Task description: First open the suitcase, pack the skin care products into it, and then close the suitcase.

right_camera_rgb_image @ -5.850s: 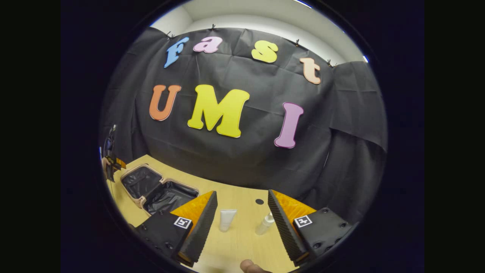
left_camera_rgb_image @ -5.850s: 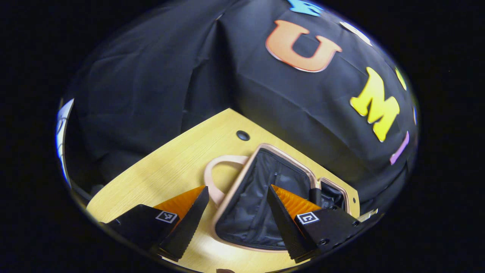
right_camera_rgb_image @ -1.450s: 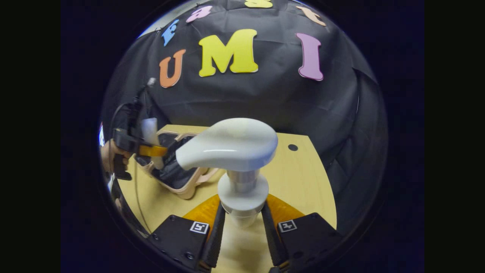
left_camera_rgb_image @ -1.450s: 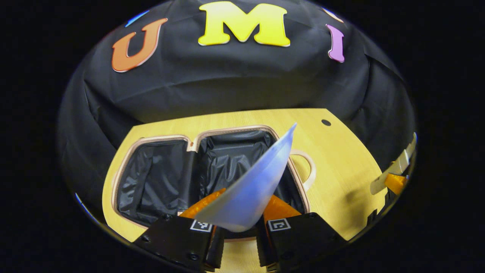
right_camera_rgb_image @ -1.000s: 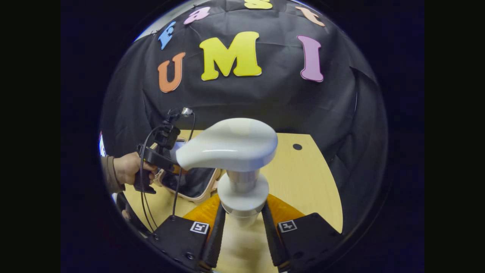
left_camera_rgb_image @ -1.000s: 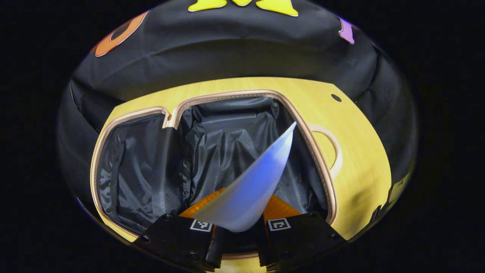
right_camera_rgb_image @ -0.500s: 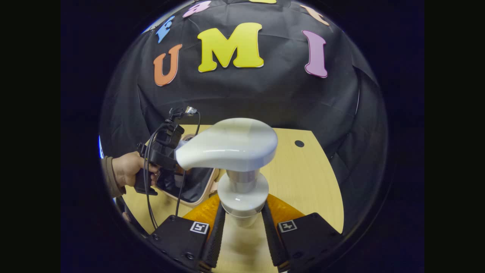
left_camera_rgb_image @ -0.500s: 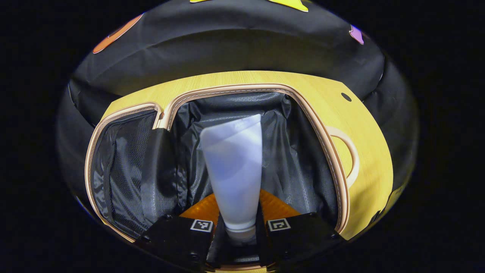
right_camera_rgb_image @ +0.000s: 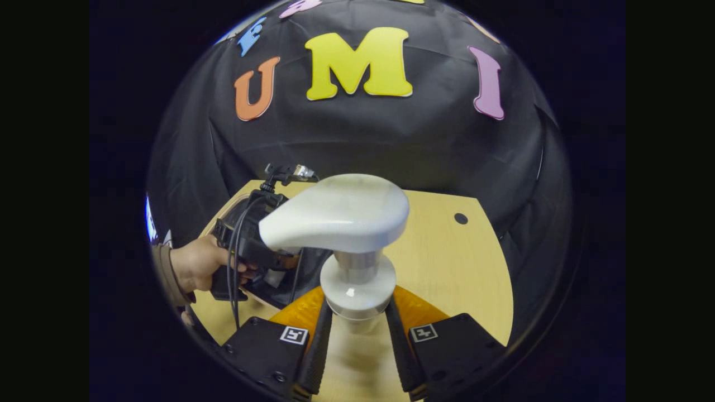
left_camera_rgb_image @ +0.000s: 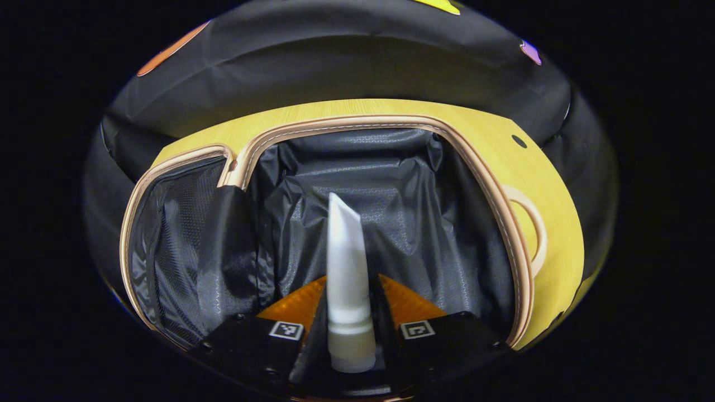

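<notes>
White plastic, soft-looking and matte: a squeeze tube (left_camera_rgb_image: pixel 347 268) of skin care cream stands between the closed fingers of the left gripper (left_camera_rgb_image: pixel 349 312), gripped near its cap end, its flat crimped tail pointing away over the open suitcase (left_camera_rgb_image: pixel 503 184). The suitcase lies flat on the pale wooden surface (left_camera_rgb_image: pixel 480 120), both halves lined in crinkled black fabric, a looped handle (left_camera_rgb_image: pixel 530 223) at its right side; the tube hangs above the larger, right-hand half. In the right gripper view, the right gripper (right_camera_rgb_image: pixel 357 335) clamps the neck of a pump bottle (right_camera_rgb_image: pixel 341 218), just under its collar, with the broad white pump head above the fingers. To the left, a hand (right_camera_rgb_image: pixel 198 262) holds the left gripper over the case. The tube probably weighs little and will dent under pressure, so a hold near the stiffer cap shoulder seems wise. The pump bottle looks rigid, smooth and possibly slippery; its body is hidden, so its weight cannot be judged. The neck below the collar gives a ledge against sliding.
</notes>
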